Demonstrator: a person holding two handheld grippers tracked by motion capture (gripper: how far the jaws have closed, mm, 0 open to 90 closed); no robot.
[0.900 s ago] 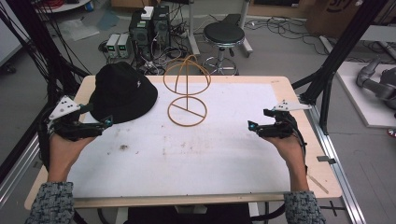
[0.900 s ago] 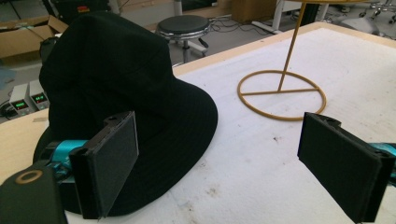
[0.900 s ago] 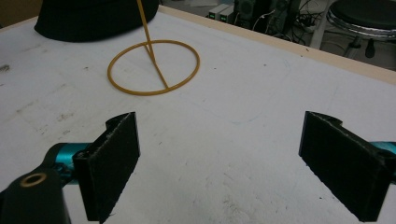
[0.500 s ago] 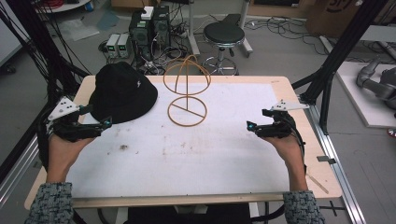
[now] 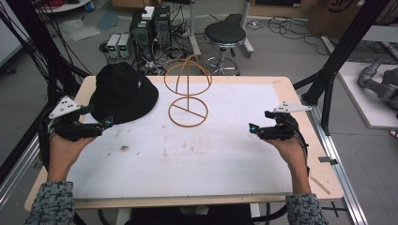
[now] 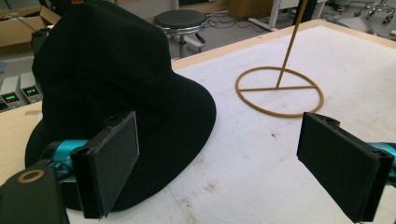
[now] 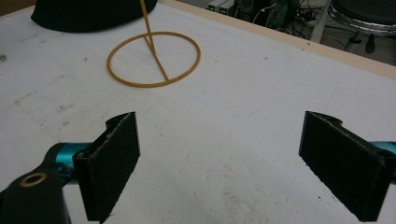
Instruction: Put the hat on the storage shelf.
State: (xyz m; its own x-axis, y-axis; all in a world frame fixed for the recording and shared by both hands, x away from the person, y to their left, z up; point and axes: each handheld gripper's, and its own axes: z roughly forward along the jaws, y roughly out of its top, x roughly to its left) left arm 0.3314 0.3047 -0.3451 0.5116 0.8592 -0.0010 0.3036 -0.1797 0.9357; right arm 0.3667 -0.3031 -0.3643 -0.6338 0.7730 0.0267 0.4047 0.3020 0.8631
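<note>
The work in hand looks like picking up the black bucket hat [image 5: 123, 92] to set it on the wire hat stand [image 5: 188, 91], and the left gripper [image 5: 104, 123] is placed to start it. To do this well, I judge the jaws should close on the brim alone, near its edge, rather than push into the soft crown; one jaw needs to slide under the brim where it rests on the white table mat [image 5: 197, 154], so a low, flat approach suits better than a steep one. A firm pinch on one layer of cloth should keep the hat from folding as it lifts.

Taking the hat as the landmark: it lies at the far left of the mat, crown up and brim flat. The stand is just beside the hat on the right, its round base [image 6: 279, 91] near the brim but apart from it, its domed wire top rising behind. The left gripper sits at the hat's near edge, jaws wide apart; in the left gripper view its left pad [image 6: 112, 163] stands in front of the brim [image 6: 187, 135], while I cannot tell whether it touches. The right gripper [image 5: 253, 127] is well apart from the hat, beyond the stand at the right side of the mat, jaws also spread and empty, pointing toward the stand's base [image 7: 153, 59].
</note>
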